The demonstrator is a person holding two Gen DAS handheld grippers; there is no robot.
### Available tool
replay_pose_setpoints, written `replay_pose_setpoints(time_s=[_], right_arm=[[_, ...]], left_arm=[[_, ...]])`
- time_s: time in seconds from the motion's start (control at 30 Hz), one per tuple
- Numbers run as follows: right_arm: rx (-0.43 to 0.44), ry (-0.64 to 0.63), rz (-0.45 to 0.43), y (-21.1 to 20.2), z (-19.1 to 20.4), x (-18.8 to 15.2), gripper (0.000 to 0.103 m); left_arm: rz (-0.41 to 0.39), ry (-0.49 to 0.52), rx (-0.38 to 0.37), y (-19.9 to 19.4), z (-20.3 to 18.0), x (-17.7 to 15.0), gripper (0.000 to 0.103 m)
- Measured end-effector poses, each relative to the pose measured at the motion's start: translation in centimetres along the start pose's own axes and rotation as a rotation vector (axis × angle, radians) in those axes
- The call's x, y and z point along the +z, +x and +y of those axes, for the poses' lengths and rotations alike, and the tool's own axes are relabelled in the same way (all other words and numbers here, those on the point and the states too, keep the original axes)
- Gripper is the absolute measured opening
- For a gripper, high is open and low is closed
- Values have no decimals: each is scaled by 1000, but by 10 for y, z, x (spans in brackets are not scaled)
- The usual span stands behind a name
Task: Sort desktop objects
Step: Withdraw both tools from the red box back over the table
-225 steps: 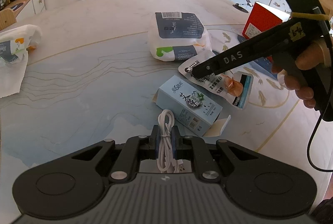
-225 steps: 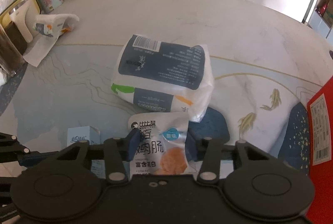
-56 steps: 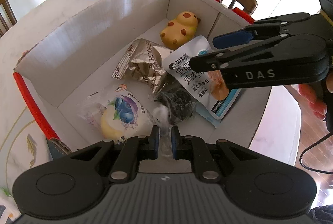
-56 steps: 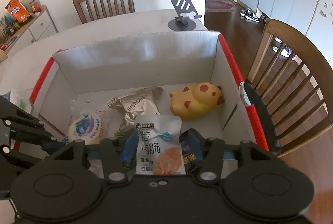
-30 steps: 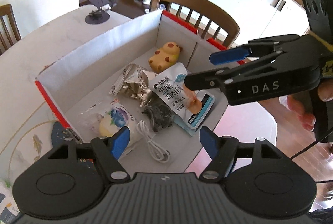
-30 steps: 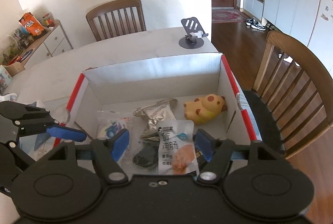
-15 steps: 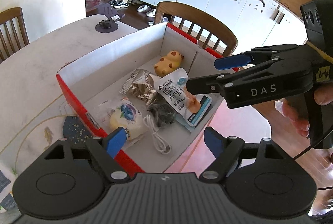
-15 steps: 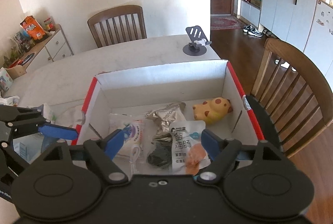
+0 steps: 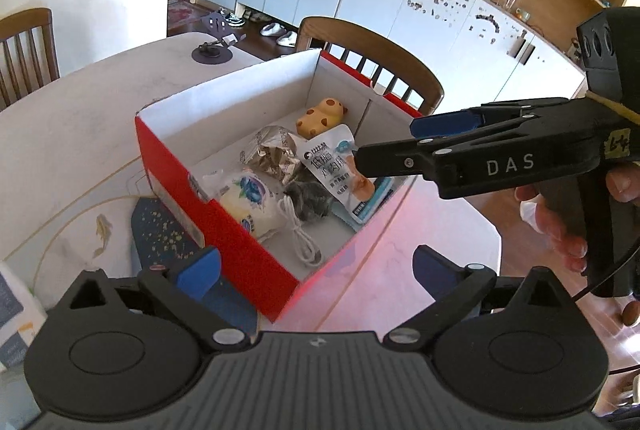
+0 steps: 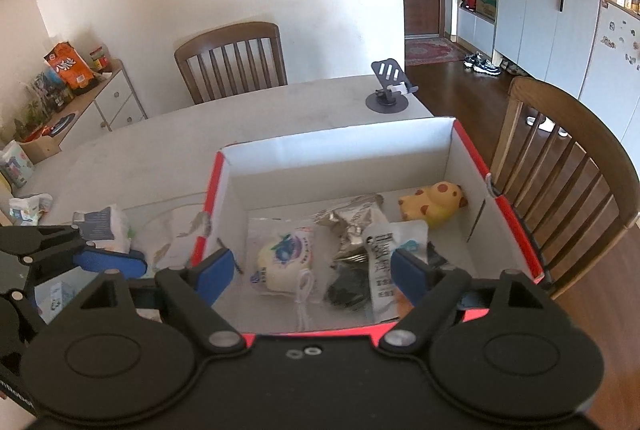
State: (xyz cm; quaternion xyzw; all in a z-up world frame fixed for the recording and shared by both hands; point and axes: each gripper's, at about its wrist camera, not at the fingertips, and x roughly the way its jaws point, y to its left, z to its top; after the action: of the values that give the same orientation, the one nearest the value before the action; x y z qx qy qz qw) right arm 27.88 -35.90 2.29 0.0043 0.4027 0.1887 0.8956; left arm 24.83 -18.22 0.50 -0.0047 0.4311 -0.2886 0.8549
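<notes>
A red cardboard box (image 9: pixel 224 230) (image 10: pixel 340 150) stands on the table. Inside lie a white snack pouch (image 9: pixel 332 170) (image 10: pixel 382 262), a white cable (image 9: pixel 300 234) (image 10: pixel 304 294), a blueberry bun packet (image 9: pixel 248 198) (image 10: pixel 284 258), a foil packet (image 9: pixel 272 154) (image 10: pixel 352 222), a dark packet (image 9: pixel 310 200) and a yellow spotted toy (image 9: pixel 320 116) (image 10: pixel 434 204). My left gripper (image 9: pixel 316 270) hangs above the box's near corner, its jaws opening, gripping nothing. Over the box's near edge, my right gripper (image 10: pixel 311 272) (image 9: pixel 388 144) is empty too, its jaws opening.
A phone stand (image 9: pixel 214 42) (image 10: pixel 390 86) sits at the table's far end. Wooden chairs (image 9: pixel 372 58) (image 10: pixel 560 166) stand close behind the box and across the table (image 10: pixel 232 58). A tissue pack (image 10: pixel 106 226) lies left of the box. A hand (image 9: pixel 560 226) holds the right gripper.
Both grippers drew back and up from the box and their jaws spread wider. The cable and the snack pouch, let go earlier, stay in the box.
</notes>
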Motion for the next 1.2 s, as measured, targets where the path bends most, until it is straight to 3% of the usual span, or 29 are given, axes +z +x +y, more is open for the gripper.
replay_pose_setpoints(time_s=[0.67, 1.2], right_arm=[[52, -32, 8, 2, 87, -12, 86], [140, -145, 76, 41, 164, -7, 86]], left_arm=[[-41, -84, 60, -74, 47, -64, 103], [-72, -224, 200, -114, 107, -117, 103]])
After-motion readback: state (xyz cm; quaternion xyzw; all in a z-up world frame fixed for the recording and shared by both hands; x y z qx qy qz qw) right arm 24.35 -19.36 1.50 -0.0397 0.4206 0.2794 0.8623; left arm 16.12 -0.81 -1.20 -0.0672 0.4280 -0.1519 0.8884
